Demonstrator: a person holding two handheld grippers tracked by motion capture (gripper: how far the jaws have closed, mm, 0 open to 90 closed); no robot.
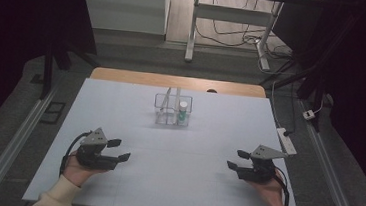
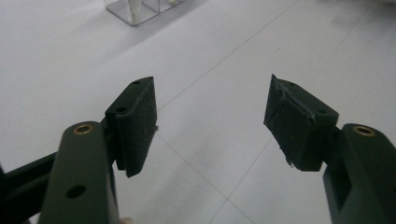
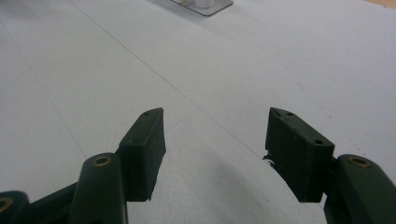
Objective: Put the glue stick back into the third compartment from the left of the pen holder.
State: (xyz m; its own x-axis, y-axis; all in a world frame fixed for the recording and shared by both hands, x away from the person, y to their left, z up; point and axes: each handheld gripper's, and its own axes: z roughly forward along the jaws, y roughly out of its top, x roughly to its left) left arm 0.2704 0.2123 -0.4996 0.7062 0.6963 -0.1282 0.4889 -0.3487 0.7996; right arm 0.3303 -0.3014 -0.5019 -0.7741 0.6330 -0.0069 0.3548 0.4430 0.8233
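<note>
Both the left tool (image 1: 119,149) and the right tool (image 1: 235,159) rest wide open and empty near the desk's (image 1: 121,102) front edge, while the clear rack (image 1: 172,110) holding an upright green-labelled bottle (image 1: 183,111) stands well ahead between them, roughly equidistant from each.

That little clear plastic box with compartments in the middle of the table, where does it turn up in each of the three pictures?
High view: the clear plastic compartment box stands at the centre of the white table, towards the far edge, with a small white bottle in its right compartment.
Left gripper view: at the top edge, left of centre, cut off.
Right gripper view: at the top edge, centre, base showing.
Shared landmark: the seam lines of the white table.
</note>
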